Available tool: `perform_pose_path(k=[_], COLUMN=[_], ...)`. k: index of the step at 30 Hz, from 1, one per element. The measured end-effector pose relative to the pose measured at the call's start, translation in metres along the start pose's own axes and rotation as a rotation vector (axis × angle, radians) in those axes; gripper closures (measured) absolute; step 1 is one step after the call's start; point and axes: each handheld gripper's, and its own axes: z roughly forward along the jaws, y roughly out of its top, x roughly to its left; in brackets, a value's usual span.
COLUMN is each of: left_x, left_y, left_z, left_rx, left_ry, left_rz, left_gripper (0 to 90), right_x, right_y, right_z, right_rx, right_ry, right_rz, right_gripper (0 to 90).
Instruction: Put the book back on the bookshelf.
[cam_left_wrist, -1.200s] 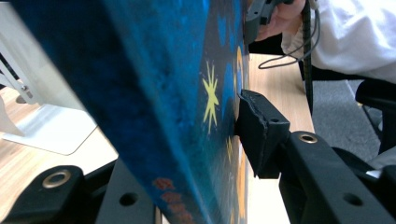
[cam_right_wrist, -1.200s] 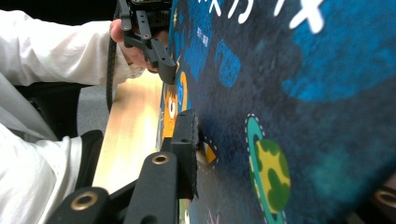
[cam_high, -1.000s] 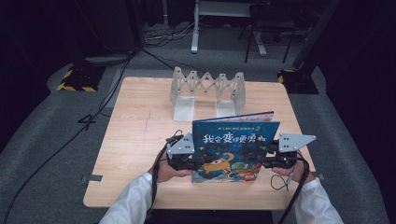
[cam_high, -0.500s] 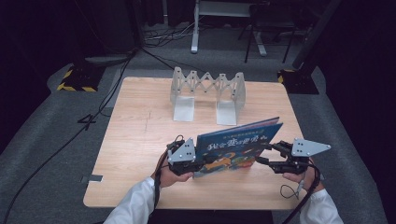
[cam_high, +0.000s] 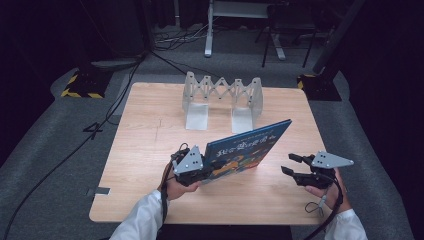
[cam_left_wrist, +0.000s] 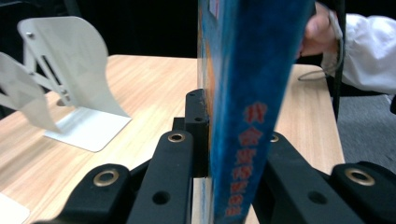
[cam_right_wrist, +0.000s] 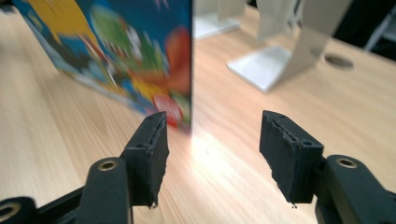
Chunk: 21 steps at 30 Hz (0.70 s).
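High view: our right gripper (cam_high: 292, 164) has let go of the book (cam_high: 248, 148), jaws now wide and empty just right of it. Left gripper (cam_high: 192, 167) alone clamps its spine, upright on the surface, near the bookend rack (cam_high: 222, 100).

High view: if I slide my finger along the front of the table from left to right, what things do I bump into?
Left gripper clamped on the book → book, standing on its edge → bare table → right gripper, open and holding nothing.
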Motion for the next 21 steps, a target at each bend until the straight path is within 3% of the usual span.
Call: perform_pose_path(k=[2,4,7,21], left_x=[0.002,0.004,0.007,0.003], left_y=[-0.001,-0.001,-0.002,0.0], left_z=[-0.002,-0.004,-0.005,-0.008], left_rx=[0.002,0.002,0.001,-0.014], left_ry=[0.02,0.05,0.067,0.14], left_rz=[-0.003,-0.003,-0.008,0.018], left_gripper=[82.9,82.8,82.9,82.9], right_x=[-0.002,-0.003,-0.003,0.003], right_y=[-0.01,-0.016,-0.021,-0.029], right_z=[0.003,0.005,0.009,0.021], right_rx=[0.033,0.075,0.101,0.157], right_ry=[-0.012,-0.047,-0.056,-0.026], right_rz=[0.022,0.016,0.023,0.005], right_gripper=[41.2,40.7,40.4,38.7])
